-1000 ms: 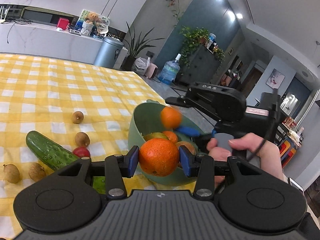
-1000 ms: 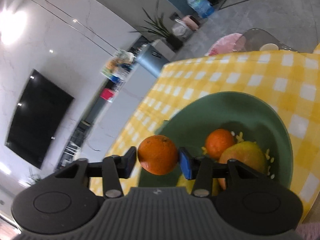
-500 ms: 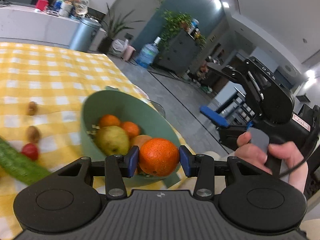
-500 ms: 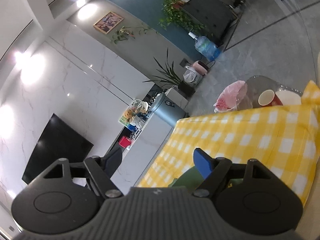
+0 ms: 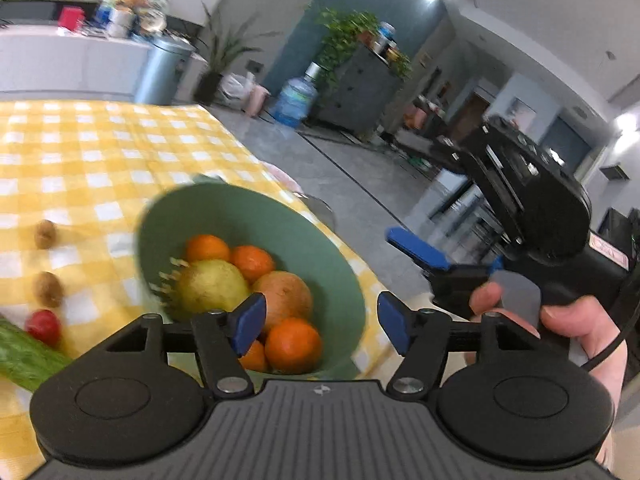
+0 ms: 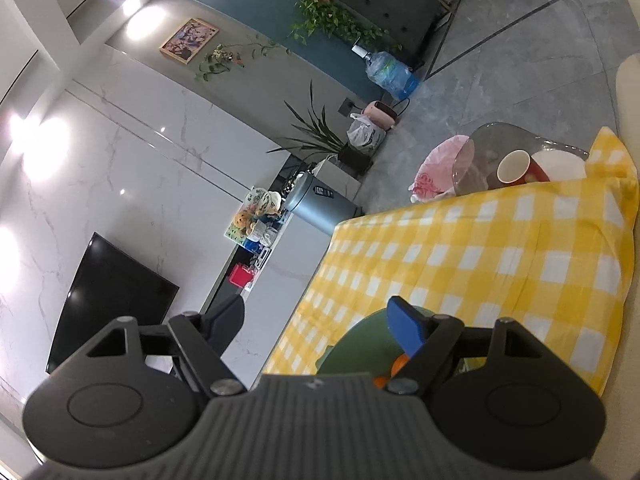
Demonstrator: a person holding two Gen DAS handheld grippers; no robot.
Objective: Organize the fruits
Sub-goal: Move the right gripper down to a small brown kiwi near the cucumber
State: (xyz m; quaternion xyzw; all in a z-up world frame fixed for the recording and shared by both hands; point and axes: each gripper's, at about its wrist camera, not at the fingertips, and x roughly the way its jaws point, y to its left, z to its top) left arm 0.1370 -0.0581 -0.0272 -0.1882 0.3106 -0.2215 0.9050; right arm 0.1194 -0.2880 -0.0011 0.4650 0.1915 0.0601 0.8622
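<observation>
A green bowl (image 5: 320,248) stands near the right edge of the yellow checked cloth (image 5: 100,160). It holds several oranges, a yellow-green pear (image 5: 210,286) and a brownish fruit (image 5: 286,294). My left gripper (image 5: 322,324) hovers over the bowl's near rim. Its jaws are opening, with nothing between the pads. An orange (image 5: 293,344) lies in the bowl just below them. My right gripper (image 6: 316,320) is open and holds nothing. In the right wrist view the bowl (image 6: 356,344) is mostly hidden behind it. From the left wrist view the right gripper (image 5: 416,250) hangs right of the bowl, off the table, in a hand (image 5: 576,328).
Left of the bowl lie two small brown fruits (image 5: 45,234) (image 5: 48,289), a small red fruit (image 5: 42,326) and a cucumber (image 5: 24,356). Beyond the table's far corner, a glass side table carries a red cup (image 6: 516,168). A grey bin (image 6: 320,204) stands by the wall.
My left gripper has let go of its orange, which now lies in the bowl. My right gripper released its orange earlier, then rose and drew back from the bowl.
</observation>
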